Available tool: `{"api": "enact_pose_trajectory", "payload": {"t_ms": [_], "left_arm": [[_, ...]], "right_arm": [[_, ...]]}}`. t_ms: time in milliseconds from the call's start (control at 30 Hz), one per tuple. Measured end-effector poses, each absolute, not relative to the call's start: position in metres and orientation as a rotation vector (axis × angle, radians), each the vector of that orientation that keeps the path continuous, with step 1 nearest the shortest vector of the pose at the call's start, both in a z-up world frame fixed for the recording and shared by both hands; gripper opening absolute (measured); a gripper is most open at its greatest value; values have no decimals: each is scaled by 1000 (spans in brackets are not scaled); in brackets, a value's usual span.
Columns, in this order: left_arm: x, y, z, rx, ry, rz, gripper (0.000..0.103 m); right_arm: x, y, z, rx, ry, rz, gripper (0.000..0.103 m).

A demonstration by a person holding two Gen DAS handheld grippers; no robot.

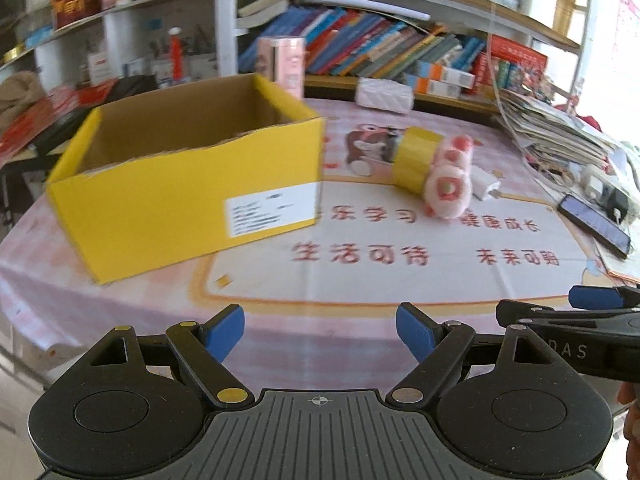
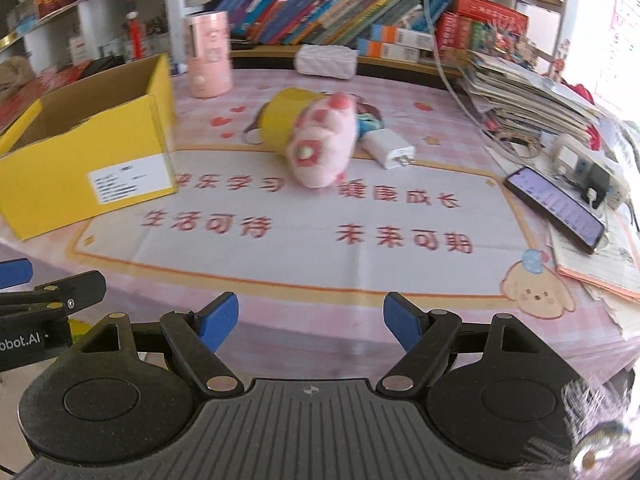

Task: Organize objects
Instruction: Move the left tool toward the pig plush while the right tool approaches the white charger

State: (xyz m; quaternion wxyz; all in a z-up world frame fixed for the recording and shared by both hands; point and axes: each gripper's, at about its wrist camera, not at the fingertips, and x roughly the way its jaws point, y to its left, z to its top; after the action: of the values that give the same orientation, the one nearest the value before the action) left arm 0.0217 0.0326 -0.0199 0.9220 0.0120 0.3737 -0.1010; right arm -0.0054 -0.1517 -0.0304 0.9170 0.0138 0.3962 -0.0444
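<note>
While both grippers hang over the near edge of the table (image 1: 360,280), neither holds anything: the left gripper (image 1: 320,334) has its blue pads spread wide with only tablecloth between them, and the right gripper (image 2: 311,326) stands likewise parted and empty, just beside the left one. Ahead and to the left of the left gripper sits the yellow box (image 1: 188,188), its top open and turned up, so that things can be dropped in from above; what shows of its inside is bare, and the floor behind the near wall is hidden. Straight ahead of the right gripper, well apart from it, lie the things apparently meant for sorting, bunched in the middle of the table: a pink plush toy (image 2: 322,144) on its side, touching a yellow tape roll (image 2: 280,120) behind it, and a white charger (image 2: 390,148) just to its right with prongs toward the camera. A pink can (image 2: 210,56) stands upright beyond the box. A phone (image 2: 556,208) lies far right of the right gripper, beside a stack of papers (image 2: 528,96). The wide jaws and downward tilt suggest an approach, probably toward the plush toy, which should yield softly when pinched.
</note>
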Motion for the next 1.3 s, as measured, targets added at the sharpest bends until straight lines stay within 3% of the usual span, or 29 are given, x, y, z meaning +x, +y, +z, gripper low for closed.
{"api": "enact_pose_trajectory", "payload": {"t_ms": [867, 1300], "left_arm": [[125, -61, -16, 38, 740, -226, 86], [152, -95, -11, 59, 698, -210, 91]], "right_arm": [[111, -247, -23, 44, 804, -102, 79], [150, -278, -19, 42, 757, -60, 79]]}}
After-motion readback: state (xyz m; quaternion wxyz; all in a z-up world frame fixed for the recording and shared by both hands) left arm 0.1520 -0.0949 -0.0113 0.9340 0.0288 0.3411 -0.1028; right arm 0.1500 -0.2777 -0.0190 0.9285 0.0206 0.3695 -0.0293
